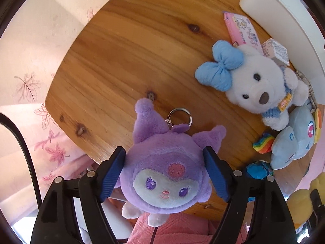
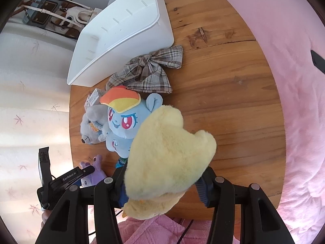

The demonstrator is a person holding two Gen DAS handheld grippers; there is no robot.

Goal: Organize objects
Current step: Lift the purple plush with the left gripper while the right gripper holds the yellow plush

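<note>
both grippers loaded, mid carry step. left gripper (image 1: 164, 174) has its jaws pressed into both sides of the purple plush (image 1: 162, 172), held above the near edge of the round wooden worktop (image 1: 121, 50); its key ring (image 1: 179, 116) hangs toward the wood. right gripper (image 2: 162, 185) is clamped on the yellow plush (image 2: 168, 154), jaws mostly hidden by the fur, lifted over the near part of the worktop.

still lying on the worktop: white bear (image 1: 262, 85) with blue bow, blue pony plush (image 2: 126, 122) touching it, plaid bow (image 2: 146, 69), pink packet (image 1: 241, 30), small box (image 1: 276, 50), a small blue ball-like thing (image 1: 258, 169) near the edge, can't tell what it is. white bin (image 2: 121, 36) sits tilted at the far edge, open side facing the pile, looks empty from here.

judgement: task early, nothing binned yet. next move likely calls for carrying both plushes over the pile to the bin mouth and letting go inside, one at a time so the arms don't cross. watch the key ring snagging the bin rim.
</note>
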